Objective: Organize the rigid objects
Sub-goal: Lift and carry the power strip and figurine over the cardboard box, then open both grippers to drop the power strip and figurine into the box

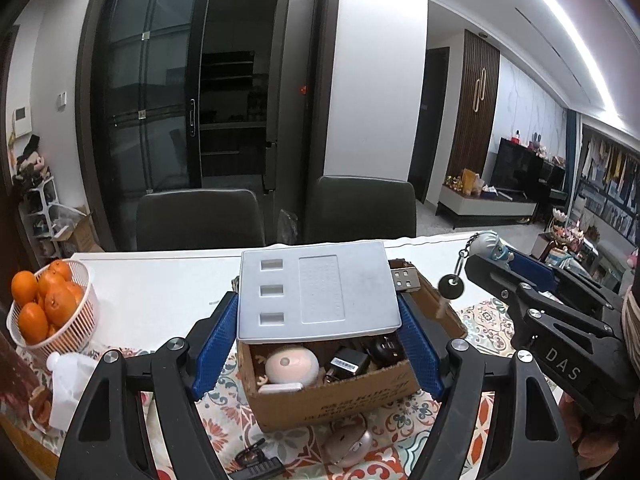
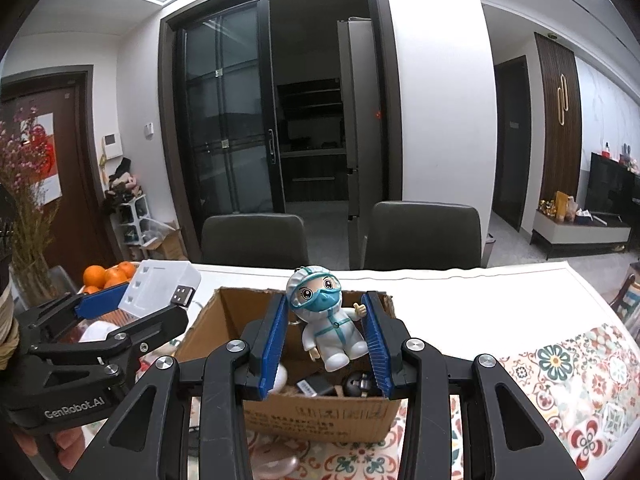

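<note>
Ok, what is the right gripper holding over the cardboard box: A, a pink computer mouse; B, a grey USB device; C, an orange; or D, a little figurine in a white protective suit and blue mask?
D: in the right wrist view the right gripper has its blue pads closed on the figurine in white suit, goggles and blue mask, above the open cardboard box; the grey USB device sits in the left gripper.

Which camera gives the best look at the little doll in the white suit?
The right wrist view. There the doll faces the camera between the right gripper pads, above the cardboard box. The left wrist view shows only its head from the side, with a dangling keychain.
</note>
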A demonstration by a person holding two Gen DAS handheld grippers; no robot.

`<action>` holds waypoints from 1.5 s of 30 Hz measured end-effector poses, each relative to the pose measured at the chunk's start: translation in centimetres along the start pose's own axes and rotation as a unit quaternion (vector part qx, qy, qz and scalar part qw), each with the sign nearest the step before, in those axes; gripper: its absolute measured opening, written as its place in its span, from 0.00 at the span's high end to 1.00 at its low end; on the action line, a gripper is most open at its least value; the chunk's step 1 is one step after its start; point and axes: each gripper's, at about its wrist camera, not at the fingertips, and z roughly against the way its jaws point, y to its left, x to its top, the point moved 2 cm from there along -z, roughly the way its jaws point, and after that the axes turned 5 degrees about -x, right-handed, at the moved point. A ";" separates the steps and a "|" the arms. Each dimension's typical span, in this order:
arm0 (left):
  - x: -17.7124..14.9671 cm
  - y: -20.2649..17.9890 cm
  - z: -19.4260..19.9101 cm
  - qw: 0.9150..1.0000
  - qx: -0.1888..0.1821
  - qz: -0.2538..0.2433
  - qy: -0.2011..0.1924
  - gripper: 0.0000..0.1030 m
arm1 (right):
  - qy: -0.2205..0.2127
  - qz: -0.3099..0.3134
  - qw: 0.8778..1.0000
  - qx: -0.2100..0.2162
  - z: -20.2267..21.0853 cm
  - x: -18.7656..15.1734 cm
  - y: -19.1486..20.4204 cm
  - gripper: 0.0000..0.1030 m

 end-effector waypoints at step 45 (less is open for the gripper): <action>-2.0 1.7 -12.6 0.981 0.030 -0.003 0.193 0.26 | 0.185 -0.005 0.983 0.002 -12.9 -2.8 -1.7 0.61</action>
